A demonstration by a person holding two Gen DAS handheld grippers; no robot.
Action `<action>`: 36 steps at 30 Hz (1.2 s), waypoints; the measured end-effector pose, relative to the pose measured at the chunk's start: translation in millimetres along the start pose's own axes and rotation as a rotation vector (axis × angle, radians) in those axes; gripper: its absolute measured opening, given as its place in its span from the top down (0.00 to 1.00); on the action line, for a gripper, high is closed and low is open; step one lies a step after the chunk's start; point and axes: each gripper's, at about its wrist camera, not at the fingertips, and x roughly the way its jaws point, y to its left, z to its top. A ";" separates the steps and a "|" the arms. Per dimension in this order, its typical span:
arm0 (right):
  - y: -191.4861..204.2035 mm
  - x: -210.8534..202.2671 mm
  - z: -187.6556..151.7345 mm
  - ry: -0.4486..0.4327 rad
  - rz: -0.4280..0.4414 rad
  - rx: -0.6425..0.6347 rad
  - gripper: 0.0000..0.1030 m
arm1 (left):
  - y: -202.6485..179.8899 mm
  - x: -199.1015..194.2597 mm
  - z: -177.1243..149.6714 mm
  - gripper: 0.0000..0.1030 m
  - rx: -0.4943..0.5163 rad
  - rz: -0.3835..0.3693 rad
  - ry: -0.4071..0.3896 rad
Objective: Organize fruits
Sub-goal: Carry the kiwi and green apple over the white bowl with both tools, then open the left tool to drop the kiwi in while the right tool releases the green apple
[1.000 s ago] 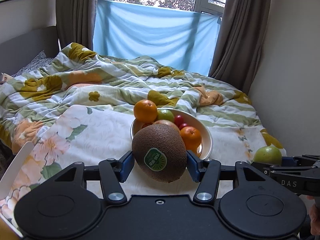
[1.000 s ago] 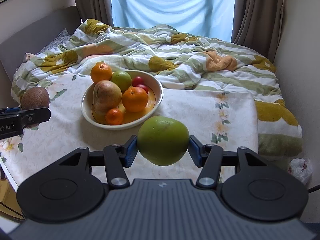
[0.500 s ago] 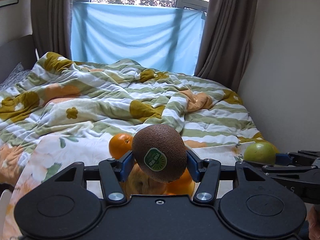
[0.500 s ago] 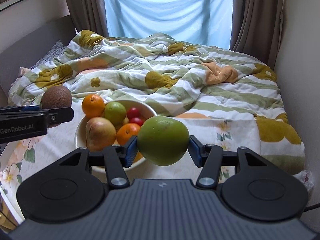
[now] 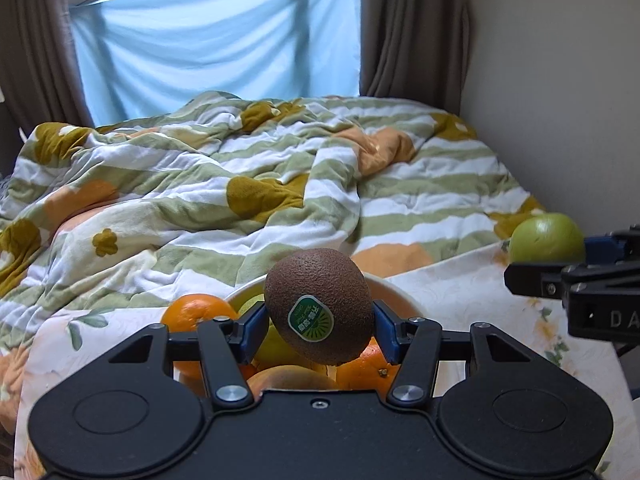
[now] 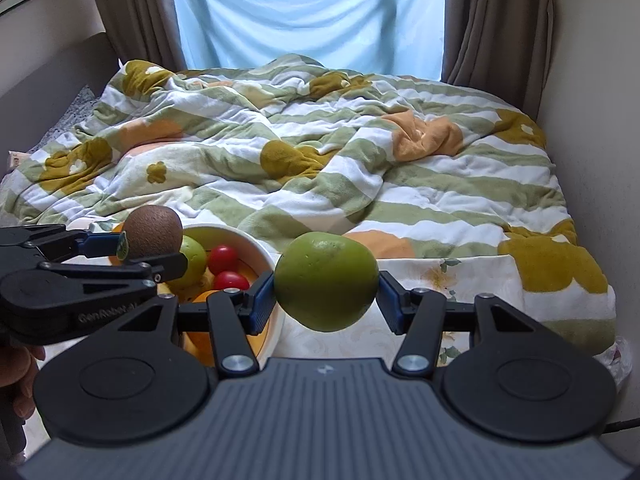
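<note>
Two fruits held above a partly filled bowl. The kiwi (image 5: pixel 319 306), brown with a green sticker facing the camera, is clamped between the blue pads of the left tongs (image 5: pixel 319 320) and hangs over the bowl (image 5: pixel 394 292). The green fruit (image 6: pixel 326 281), round and smooth, is gripped by the right tongs (image 6: pixel 326 294) just to the right of the bowl's rim, above the floral cloth (image 6: pixel 460 276). Neither fruit touches the bowl or its contents.

The bowl, white outside and yellow inside, already holds several pieces: an orange (image 5: pixel 196 314) at its left edge, another orange (image 5: pixel 360 368) under the kiwi, a green fruit in the bowl (image 6: pixel 192 256) and two red tomatoes (image 6: pixel 223 258). It stands on the floral cloth at the near end of the bed, with a striped quilt (image 6: pixel 320 152) heaped behind.

Progress appears late: most fruit is gathered, and what seems left is releasing these two pieces into the bowl. No loose fruit shows elsewhere.
</note>
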 end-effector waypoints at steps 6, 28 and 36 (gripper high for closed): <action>-6.7 15.9 3.2 0.027 -0.013 0.023 0.33 | -2.6 19.0 3.2 0.42 0.035 -0.002 0.043; -3.3 17.8 11.9 0.031 0.006 0.028 0.33 | 15.9 -26.8 -14.5 0.00 -0.087 -0.028 -0.012; 13.9 8.0 3.7 0.034 0.066 -0.005 0.33 | 30.7 -75.0 -38.8 0.00 -0.176 0.012 -0.023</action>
